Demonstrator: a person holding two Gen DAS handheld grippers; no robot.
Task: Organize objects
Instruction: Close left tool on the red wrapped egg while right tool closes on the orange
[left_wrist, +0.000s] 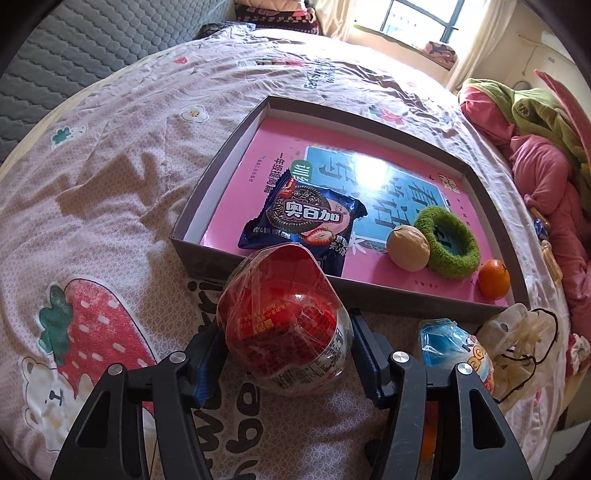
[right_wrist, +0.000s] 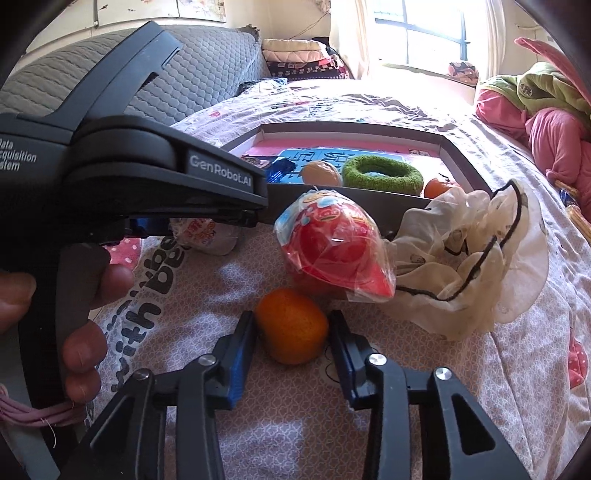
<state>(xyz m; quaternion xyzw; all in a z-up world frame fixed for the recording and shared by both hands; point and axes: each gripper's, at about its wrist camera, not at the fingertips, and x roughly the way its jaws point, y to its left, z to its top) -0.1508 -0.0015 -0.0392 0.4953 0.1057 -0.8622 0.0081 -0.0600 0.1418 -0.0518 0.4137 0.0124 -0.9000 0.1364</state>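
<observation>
Gripping a red wrapped snack (left_wrist: 284, 332) with the left tool (left_wrist: 286, 321), blue pads pressed into the crinkled film on both sides. Resting low on the bed (left_wrist: 110, 184), just short of the near wall of the grey box (left_wrist: 207, 236). Round and bulging, clear plastic over red print, with a loose flap of wrapper standing up at the far end.

Over on the right: clenching an orange (right_wrist: 291, 332) with the right tool (right_wrist: 291, 316), pads at either flank, right at the fingertips. Down on the bedspread too, near a cone-shaped red sweet in clear wrap (right_wrist: 332, 243) and a crumpled white scrunchie (right_wrist: 461, 258) with black edging. Dull, dimpled peel, a little lopsided.

Inside the box, on a pink book (left_wrist: 258, 147): a dark blue cookie packet (left_wrist: 306, 218), a walnut (left_wrist: 408, 247) touching a fuzzy green scrunchie (left_wrist: 448, 251), and a small second orange (left_wrist: 494, 283) in the near corner.

Hard to read the snack's label, warped by film and glare. Hidden behind the near box wall in the right wrist view: most of the box's contents. Blocking the left side of that view: the black body of the left tool and the fingers (right_wrist: 85, 354) curled round its handle.
</observation>
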